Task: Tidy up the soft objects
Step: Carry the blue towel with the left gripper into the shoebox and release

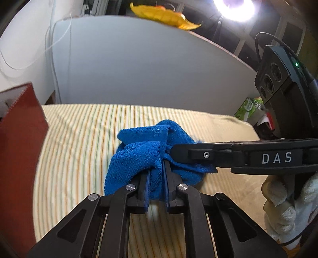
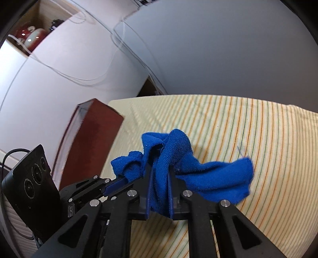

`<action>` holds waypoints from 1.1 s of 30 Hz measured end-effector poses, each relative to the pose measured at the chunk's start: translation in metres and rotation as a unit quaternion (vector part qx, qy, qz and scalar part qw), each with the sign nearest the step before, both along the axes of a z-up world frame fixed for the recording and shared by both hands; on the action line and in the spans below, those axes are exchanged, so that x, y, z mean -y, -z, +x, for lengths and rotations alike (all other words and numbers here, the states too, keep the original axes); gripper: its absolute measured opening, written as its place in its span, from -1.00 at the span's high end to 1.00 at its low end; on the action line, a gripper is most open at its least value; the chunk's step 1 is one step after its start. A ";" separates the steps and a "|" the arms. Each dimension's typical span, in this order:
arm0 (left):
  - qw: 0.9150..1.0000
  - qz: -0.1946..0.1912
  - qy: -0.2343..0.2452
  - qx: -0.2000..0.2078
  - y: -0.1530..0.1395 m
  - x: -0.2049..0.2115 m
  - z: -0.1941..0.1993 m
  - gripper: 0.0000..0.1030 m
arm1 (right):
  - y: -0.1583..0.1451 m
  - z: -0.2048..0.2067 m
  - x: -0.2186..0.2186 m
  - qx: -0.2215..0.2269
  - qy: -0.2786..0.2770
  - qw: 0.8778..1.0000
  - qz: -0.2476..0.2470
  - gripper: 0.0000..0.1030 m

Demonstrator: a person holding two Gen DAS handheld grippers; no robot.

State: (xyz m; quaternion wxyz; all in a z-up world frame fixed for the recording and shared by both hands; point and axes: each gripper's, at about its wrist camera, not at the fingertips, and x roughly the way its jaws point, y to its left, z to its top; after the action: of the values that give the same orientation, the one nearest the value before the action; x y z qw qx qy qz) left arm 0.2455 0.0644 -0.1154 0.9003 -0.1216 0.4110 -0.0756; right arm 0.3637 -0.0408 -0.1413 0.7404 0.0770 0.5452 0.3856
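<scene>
The blue towel sits bunched in a loose heap, pinched at two spots at once. The left gripper has its jaws pressed together on a fold of cloth at the near side of the heap, the terry bulging up between and over its fingers. The right gripper does the same from its own side: jaws nearly together, a thick pleat of towel squeezed between them, and a loose flap trailing off to its right, seemingly just clear of the striped cloth that covers the surface below.

From the left wrist camera, the right gripper comes in from the right edge, its fingers reaching into the heap just ahead of the left one's tips, so the two grips lie close together. My guess is that the pair means to raise the towel and draw it apart, so it can be spread or folded; two holds that near will need to separate, or one will need to shift to a corner, before the cloth opens flat.

A gloved hand wraps the right gripper's handle, low and to the right of the left claw. To the left of both claws stands a dark red box, upright at the edge of the striped cloth, likely where tidy things go. Beyond is a pale wall panel, and something yellow lies on top of it, well away.
</scene>
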 end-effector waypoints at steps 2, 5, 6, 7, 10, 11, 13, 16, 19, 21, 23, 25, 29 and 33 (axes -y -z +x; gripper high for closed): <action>1.000 -0.003 0.001 0.012 -0.011 -0.002 -0.008 0.81 | -0.013 -0.008 0.002 0.012 -0.003 1.000 0.006 0.77; 1.000 -0.007 0.000 0.030 -0.027 -0.006 -0.020 0.81 | -0.033 -0.019 0.002 0.031 -0.007 0.999 0.014 0.78; 0.999 -0.009 -0.001 0.038 -0.034 -0.010 -0.025 0.81 | -0.038 -0.021 0.003 0.036 -0.009 0.999 0.016 0.78; 0.999 -0.011 -0.002 0.043 -0.039 -0.012 -0.028 0.81 | -0.045 -0.025 0.002 0.042 -0.011 0.999 0.019 0.78; 0.998 -0.018 -0.007 0.059 -0.058 -0.021 -0.040 0.81 | -0.065 -0.034 0.000 0.058 -0.018 0.998 0.028 0.78; 0.998 -0.017 -0.009 0.065 -0.066 -0.024 -0.045 0.81 | -0.072 -0.037 -0.002 0.062 -0.020 0.997 0.032 0.78; 0.997 -0.013 -0.012 0.076 -0.077 -0.028 -0.052 0.81 | -0.087 -0.045 -0.008 0.073 -0.027 0.996 0.041 0.78; 0.995 -0.001 -0.021 0.093 -0.093 -0.039 -0.064 0.81 | -0.105 -0.053 -0.023 0.090 -0.041 0.994 0.050 0.78; 0.994 0.009 -0.031 0.102 -0.107 -0.055 -0.074 0.81 | -0.118 -0.060 -0.043 0.101 -0.054 0.992 0.057 0.78; 0.993 0.016 -0.039 0.107 -0.112 -0.066 -0.081 0.81 | -0.128 -0.064 -0.061 0.113 -0.067 0.990 0.059 0.78; 0.992 0.025 -0.050 0.111 -0.118 -0.078 -0.087 0.81 | -0.134 -0.069 -0.077 0.122 -0.080 0.988 0.059 0.78; 0.991 0.038 -0.064 0.115 -0.123 -0.093 -0.092 0.81 | -0.142 -0.074 -0.099 0.134 -0.096 0.985 0.059 0.78; 0.987 0.051 -0.093 0.120 -0.129 -0.123 -0.100 0.81 | -0.154 -0.080 -0.126 0.143 -0.120 0.980 0.063 0.78; 0.984 0.053 -0.117 0.120 -0.130 -0.149 -0.107 0.81 | -0.155 -0.086 -0.157 0.155 -0.143 0.976 0.061 0.78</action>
State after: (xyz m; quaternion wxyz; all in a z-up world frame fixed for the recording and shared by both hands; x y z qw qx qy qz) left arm 0.1382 0.2134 0.0144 0.9509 -0.1113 0.2864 0.0382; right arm 0.2779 0.1162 0.0135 0.7471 -0.0176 0.4045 0.5272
